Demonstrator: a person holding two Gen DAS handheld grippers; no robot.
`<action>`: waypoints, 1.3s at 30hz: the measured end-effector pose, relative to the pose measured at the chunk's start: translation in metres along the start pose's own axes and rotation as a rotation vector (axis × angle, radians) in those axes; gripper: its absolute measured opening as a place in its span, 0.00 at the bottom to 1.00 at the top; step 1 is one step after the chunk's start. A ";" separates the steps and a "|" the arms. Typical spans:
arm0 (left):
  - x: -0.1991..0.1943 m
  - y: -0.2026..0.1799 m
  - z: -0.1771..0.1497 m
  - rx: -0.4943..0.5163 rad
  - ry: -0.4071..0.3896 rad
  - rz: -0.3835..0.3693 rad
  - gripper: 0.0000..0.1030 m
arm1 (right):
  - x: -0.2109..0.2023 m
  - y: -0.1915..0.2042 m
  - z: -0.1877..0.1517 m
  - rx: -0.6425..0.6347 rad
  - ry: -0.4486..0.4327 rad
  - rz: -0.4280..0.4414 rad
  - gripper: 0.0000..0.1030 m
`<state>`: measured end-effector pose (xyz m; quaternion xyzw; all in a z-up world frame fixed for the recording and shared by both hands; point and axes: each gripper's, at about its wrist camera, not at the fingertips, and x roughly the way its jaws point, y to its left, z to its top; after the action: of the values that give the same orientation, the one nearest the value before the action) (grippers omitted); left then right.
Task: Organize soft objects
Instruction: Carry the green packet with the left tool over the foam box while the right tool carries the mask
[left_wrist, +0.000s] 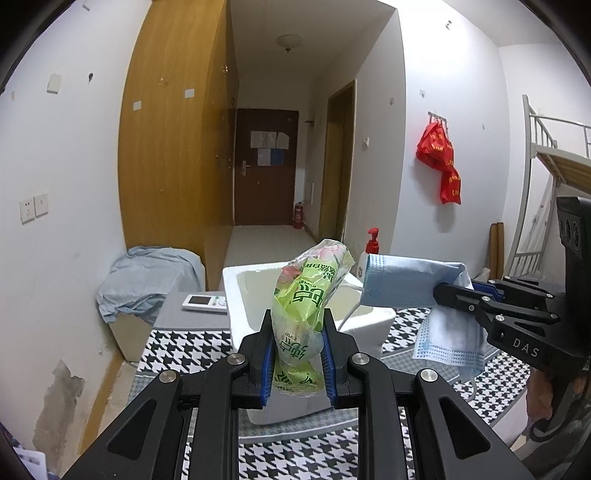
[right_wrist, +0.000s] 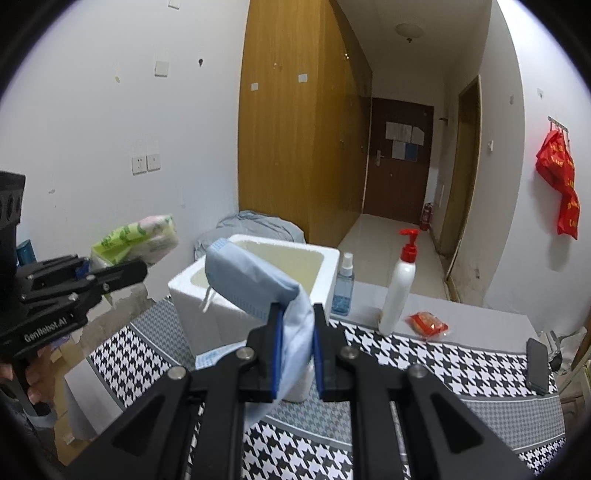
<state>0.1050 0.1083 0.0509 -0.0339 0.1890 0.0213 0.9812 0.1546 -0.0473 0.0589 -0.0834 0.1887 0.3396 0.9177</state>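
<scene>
I hold the left hand-held gripper (left_wrist: 297, 332) clamped on the green tissue pack (left_wrist: 308, 295) and the right hand-held gripper (right_wrist: 297, 332) clamped on the blue face mask (right_wrist: 255, 280), both raised near the white foam box (right_wrist: 328, 258), apparently for depositing inside.

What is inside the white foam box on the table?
The white foam box shows only bare pale inner walls near its rim. Its bottom is hidden by the front wall and the blue face mask, so contents are unknown.

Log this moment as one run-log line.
left gripper: shut on green tissue pack | right gripper: shut on blue face mask | both held above white foam box | nothing released yet
</scene>
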 end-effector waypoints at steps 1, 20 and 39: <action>0.001 0.000 0.001 0.001 -0.003 0.001 0.22 | 0.001 0.000 0.002 0.001 -0.004 0.000 0.17; 0.044 0.013 0.020 -0.026 0.028 -0.004 0.22 | 0.020 -0.013 0.023 0.040 -0.033 -0.033 0.17; 0.097 0.011 0.027 -0.033 0.096 -0.012 0.22 | 0.015 -0.040 0.011 0.088 -0.029 -0.083 0.17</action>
<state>0.2043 0.1241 0.0386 -0.0522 0.2351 0.0171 0.9704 0.1945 -0.0661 0.0638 -0.0458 0.1867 0.2936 0.9364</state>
